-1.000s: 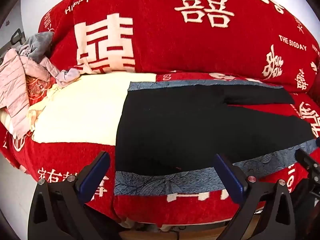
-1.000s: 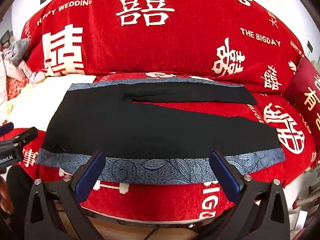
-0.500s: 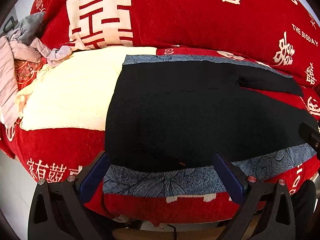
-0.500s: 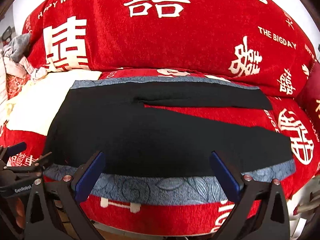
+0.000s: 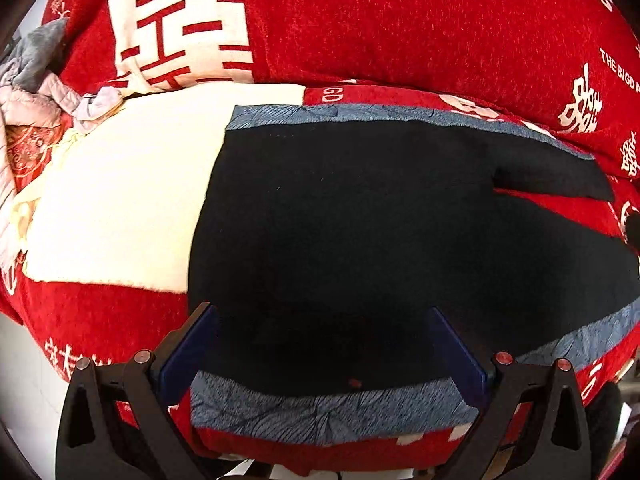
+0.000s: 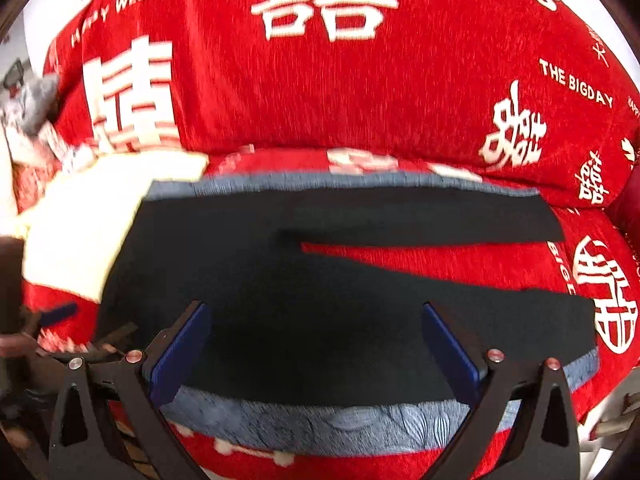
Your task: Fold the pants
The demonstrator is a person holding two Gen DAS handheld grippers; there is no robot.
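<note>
Black pants [image 5: 360,232] lie flat on a blue-grey patterned cloth [image 5: 328,412] on the red sofa seat, waist to the left, legs spread out to the right. They also show in the right wrist view [image 6: 340,312], with the far leg [image 6: 440,220] and the near leg [image 6: 520,328] apart. My left gripper [image 5: 320,344] is open and empty, just above the near edge of the waist part. My right gripper [image 6: 316,340] is open and empty over the near edge of the pants' middle.
A cream blanket [image 5: 120,200] lies left of the pants. A heap of pink and grey clothes [image 5: 28,92] sits at the far left. The red backrest [image 6: 340,72] rises behind. The left gripper shows at the left edge of the right wrist view [image 6: 60,316].
Both grippers have moved forward and down toward the near edge of the pants, so the pants fill more of each view. Both stay open.
</note>
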